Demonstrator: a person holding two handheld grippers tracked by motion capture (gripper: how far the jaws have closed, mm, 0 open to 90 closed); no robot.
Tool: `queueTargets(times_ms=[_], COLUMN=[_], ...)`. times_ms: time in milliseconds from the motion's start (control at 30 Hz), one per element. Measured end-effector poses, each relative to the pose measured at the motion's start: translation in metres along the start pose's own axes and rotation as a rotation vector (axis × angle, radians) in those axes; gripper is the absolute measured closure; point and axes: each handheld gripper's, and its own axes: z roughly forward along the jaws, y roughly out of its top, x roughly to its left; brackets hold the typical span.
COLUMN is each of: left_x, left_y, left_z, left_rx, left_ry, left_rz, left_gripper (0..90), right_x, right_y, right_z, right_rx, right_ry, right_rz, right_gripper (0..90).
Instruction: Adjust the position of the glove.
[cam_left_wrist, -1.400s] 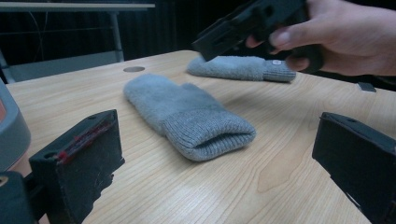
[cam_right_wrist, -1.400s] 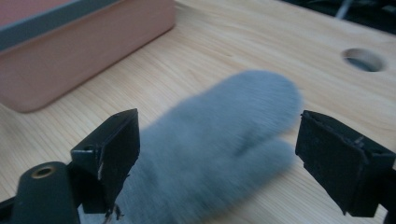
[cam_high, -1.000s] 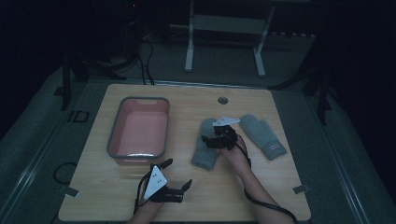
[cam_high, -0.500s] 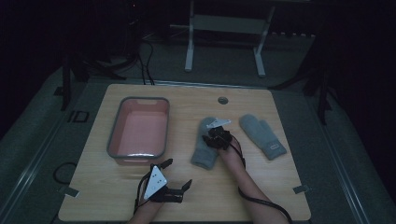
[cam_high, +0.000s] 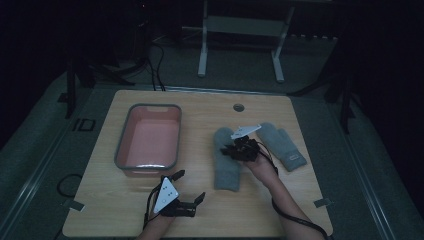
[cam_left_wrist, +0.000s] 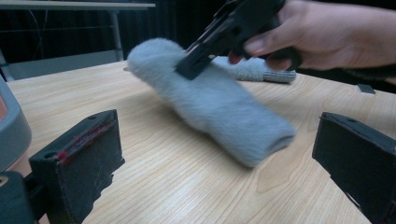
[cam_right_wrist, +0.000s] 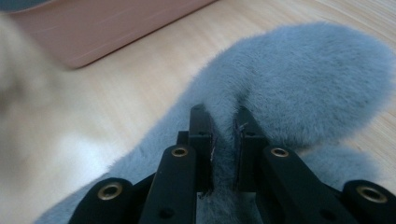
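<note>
On the table (cam_high: 300, 215), right of middle, the right gripper (cam_high: 239, 149) is clamped on the near mitten (cam_high: 226, 165). Its jaws have just been closing; the right gripper view shows a pinched fold of grey fleece (cam_right_wrist: 299, 79) between the pads, close to the rounded fingertip end. From the left gripper view, that end of the mitten is raised off the wood, tilted, cuff end low toward the front edge. Second mitten (cam_high: 281, 146) lies flat just beyond the right hand (cam_high: 261, 167), toward the right edge, apart from the first. Pink bin (cam_high: 149, 137) with grey rim sits on the left half, well apart from both mittens. Left gripper (cam_high: 191, 192) rests near the front edge, jaws wide apart, nothing between them.
</note>
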Motion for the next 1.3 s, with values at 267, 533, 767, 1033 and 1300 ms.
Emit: queueTargets(times_ms=[267, 533, 767, 1033, 1300], left_x=[0.0, 0.0, 0.0, 0.0, 0.0], left_y=[0.0, 0.0, 0.0, 0.0, 0.0], left_z=[0.0, 0.0, 0.0, 0.0, 0.0], left_rx=[0.001, 0.0, 0.0, 0.0, -0.001], left_ry=[0.001, 0.001, -0.001, -0.003, -0.001], left_rz=[0.0, -0.003, 0.001, 0.0, -0.002], left_gripper=[1.8, 1.8, 1.8, 1.8, 1.8], right_x=[-0.002, -0.015, -0.013, -0.015, -0.028], right_y=[-0.019, -0.041, -0.043, -0.036, -0.041], right_z=[-0.008, 0.017, 0.019, -0.007, -0.06], right_rx=[0.052, 0.077, 0.075, 0.01, -0.069], right_ry=[0.011, 0.029, -0.003, -0.028, -0.123], right_rz=[-0.022, 0.007, -0.004, 0.049, 0.056], right_gripper=[80.4, 53.7, 25.4, 18.0, 32.8])
